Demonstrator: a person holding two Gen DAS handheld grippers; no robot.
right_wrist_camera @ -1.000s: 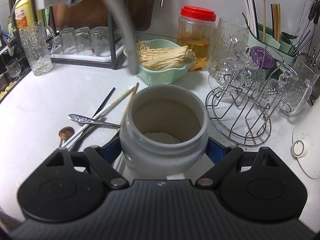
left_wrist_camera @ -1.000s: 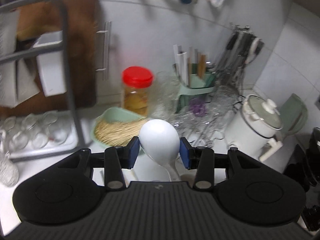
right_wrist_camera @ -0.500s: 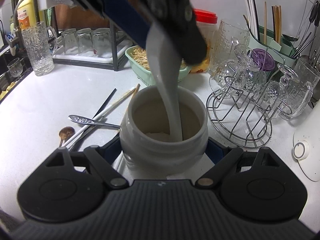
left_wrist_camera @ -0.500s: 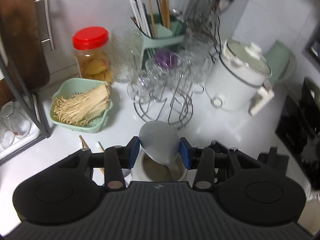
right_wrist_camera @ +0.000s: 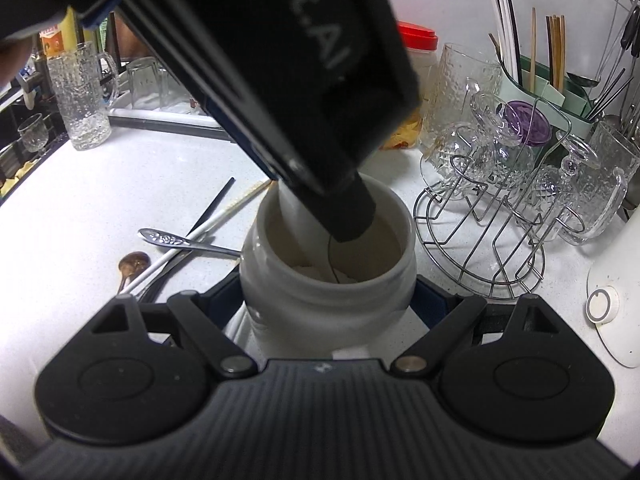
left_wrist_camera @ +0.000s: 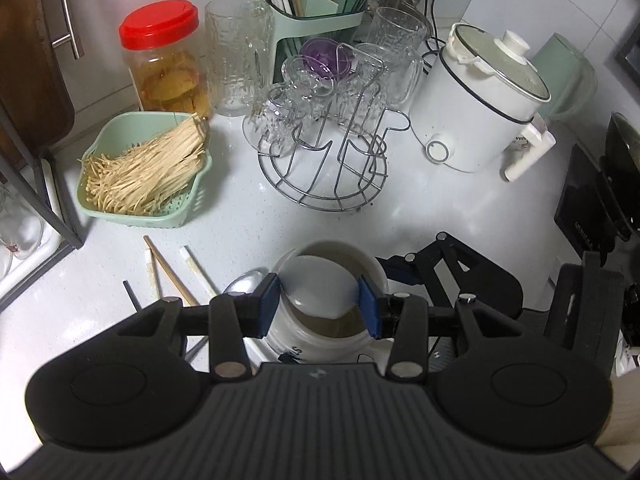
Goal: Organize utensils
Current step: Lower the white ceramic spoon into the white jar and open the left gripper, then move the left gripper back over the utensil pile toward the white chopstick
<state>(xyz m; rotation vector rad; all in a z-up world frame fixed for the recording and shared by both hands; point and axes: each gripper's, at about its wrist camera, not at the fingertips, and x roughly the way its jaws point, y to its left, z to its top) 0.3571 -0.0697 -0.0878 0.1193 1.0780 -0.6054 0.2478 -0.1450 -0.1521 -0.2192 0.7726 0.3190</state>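
The left tool [left_wrist_camera: 319, 306] is gripping the bowl of a white plastic rice spoon [left_wrist_camera: 320, 294] between its two blue pads, jaws closed onto it, and is holding it directly over the mouth of a white ceramic jar [left_wrist_camera: 320, 344]. In the right wrist view, the spoon's handle [right_wrist_camera: 298, 216] is reaching down inside the jar [right_wrist_camera: 328, 292], with the black body of the left tool filling the upper part of that view above it. The right tool [right_wrist_camera: 328, 304] is clamping the jar from both sides, its fingers spread wide around the jar's rounded body, and the jar is standing upright on the white surface [left_wrist_camera: 248, 236].

Just beside the jar, toward the left side of the surface, loose utensils are lying together: a patterned metal spoon [right_wrist_camera: 180, 240], a small brown wooden spoon [right_wrist_camera: 134, 262], white chopsticks [right_wrist_camera: 200, 240] and a black chopstick [right_wrist_camera: 212, 208]. Toward the back edge, a pale green plastic basket of pale dried strands [left_wrist_camera: 146, 168] is sitting next to a red-lidded clear jar [left_wrist_camera: 164, 60]. A round wire rack holding glass mugs [left_wrist_camera: 328, 140] is standing near the middle back, with a green utensil caddy of chopsticks [left_wrist_camera: 316, 12] behind it and a white electric cooker [left_wrist_camera: 484, 108] to its right.
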